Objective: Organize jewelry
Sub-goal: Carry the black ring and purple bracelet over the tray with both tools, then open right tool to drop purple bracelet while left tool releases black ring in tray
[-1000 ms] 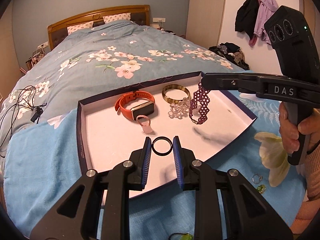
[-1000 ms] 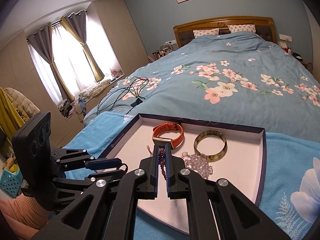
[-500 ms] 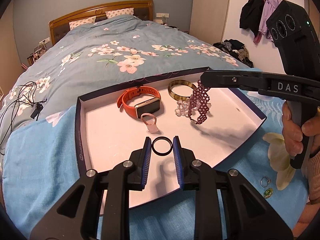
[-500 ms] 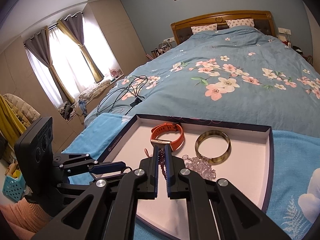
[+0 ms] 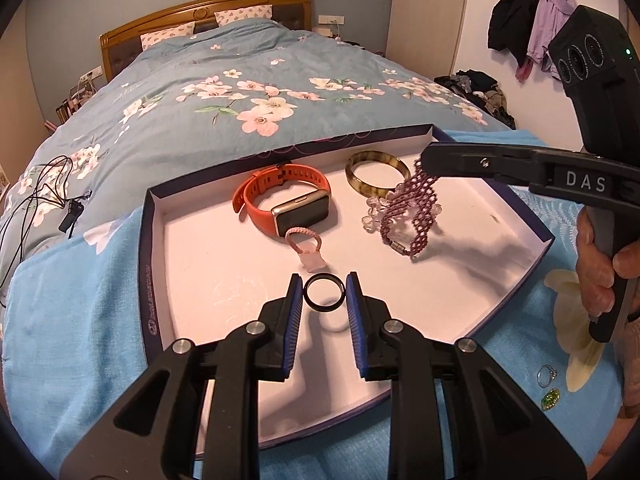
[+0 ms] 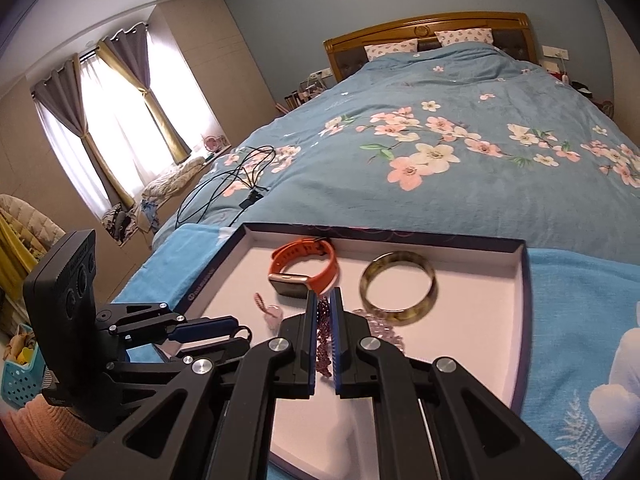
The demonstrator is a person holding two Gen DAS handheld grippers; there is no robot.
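Note:
A shallow white-lined box tray (image 5: 152, 240) lies on the bed. My left gripper (image 5: 324, 294) is shut on a black ring (image 5: 324, 298), held just above the tray's near part. My right gripper (image 6: 324, 312) is shut on a purple beaded bracelet (image 5: 412, 212) that hangs from it over the tray's right side; the beads show between its fingers (image 6: 323, 336). In the tray lie an orange smartwatch (image 5: 288, 204), a small pink charm loop (image 5: 306, 246), an amber bangle (image 5: 376, 176) and a clear crystal bracelet (image 5: 374, 216).
A small silver ring (image 5: 546, 374) and a green item (image 5: 551, 398) lie on the blue cloth right of the tray. Black cables (image 5: 44, 188) lie on the floral duvet at far left. The left gripper appears in the right wrist view (image 6: 208, 330).
The purple bracelet has been lifted a little and now hangs lower end just above the tray floor. The left gripper keeps the ring; its view moved slightly nearer the tray.

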